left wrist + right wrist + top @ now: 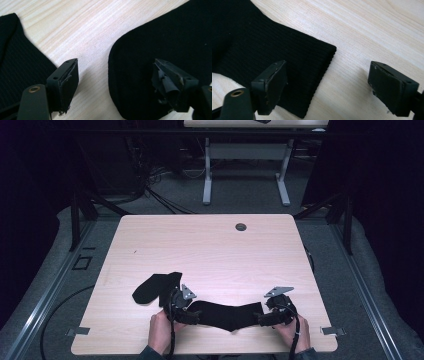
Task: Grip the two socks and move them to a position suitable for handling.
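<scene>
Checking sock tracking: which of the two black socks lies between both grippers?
The near sock, stretched flat along the table's front edge between the left gripper and the right gripper. The other sock lies farther back left, beyond the left gripper.

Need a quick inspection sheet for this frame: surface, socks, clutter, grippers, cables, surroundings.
Surface: light wood table, round grommet hole near far edge.
Job's things: near black sock flat between the grippers; second black sock at left.
Clutter: nothing seen.
Grippers: left gripper open over sock's rounded end; right gripper open over its ribbed cuff.
Cables: one trails from each gripper; floor cables beyond.
Surroundings: grey carpet, another table's legs.
</scene>
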### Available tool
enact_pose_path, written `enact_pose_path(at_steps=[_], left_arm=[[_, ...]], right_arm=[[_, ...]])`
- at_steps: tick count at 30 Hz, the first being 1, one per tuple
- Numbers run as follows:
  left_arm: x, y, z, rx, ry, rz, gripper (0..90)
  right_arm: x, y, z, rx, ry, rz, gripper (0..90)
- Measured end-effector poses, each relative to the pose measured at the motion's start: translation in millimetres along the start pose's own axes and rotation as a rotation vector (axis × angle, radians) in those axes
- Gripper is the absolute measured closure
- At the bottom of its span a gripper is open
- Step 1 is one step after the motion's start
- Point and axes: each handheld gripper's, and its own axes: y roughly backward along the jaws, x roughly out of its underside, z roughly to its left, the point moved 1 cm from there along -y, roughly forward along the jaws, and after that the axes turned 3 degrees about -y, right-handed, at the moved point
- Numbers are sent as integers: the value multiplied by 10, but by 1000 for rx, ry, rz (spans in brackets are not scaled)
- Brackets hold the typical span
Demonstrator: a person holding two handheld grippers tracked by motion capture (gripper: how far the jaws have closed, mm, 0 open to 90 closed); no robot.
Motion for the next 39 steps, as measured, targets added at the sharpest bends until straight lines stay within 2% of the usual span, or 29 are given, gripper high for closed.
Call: enact_pose_path(at_steps=[7, 12, 14, 15, 20, 21, 25, 32, 34, 35, 36, 38, 39], left_arm=[[66, 46, -12, -4, 1, 2, 219], [155, 92, -1, 12, 19, -7, 217], [198, 107, 16, 36, 35, -10, 218], [230, 120, 16, 36, 47, -20, 215], [301, 166, -5, 35, 56, -29, 215], [313, 180, -6, 34, 44, -23, 215], [359, 210, -44, 30, 50, -29, 215], [426, 258, -74, 28, 49, -33, 193], [426, 284, -59, 36, 57, -50, 147], [424, 330, -33, 40, 71, -78, 149], [422, 355, -22, 38, 80, -93, 128], [419, 418, 22, 38, 88, -113, 104], [420, 448, 50, 40, 98, -125, 97]], right_arm=[[11, -27, 11, -11, 27, -10, 108], [12, -50, 33, -14, 47, -5, 46], [14, -61, 46, -16, 56, 1, 17], [16, -63, 52, -23, 59, 0, 16], [29, -76, 86, -38, 65, -20, 7], [30, -76, 87, -34, 74, -19, 6], [48, -79, 107, -53, 81, -34, 2], [95, -73, 142, -60, 99, -59, 0], [102, -77, 138, -67, 92, -77, 0], [106, -74, 132, -78, 89, -84, 0], [115, -64, 112, -102, 75, -104, 0], [122, -36, 81, -118, 63, -129, 0], [124, -15, 61, -113, 64, -137, 0]])
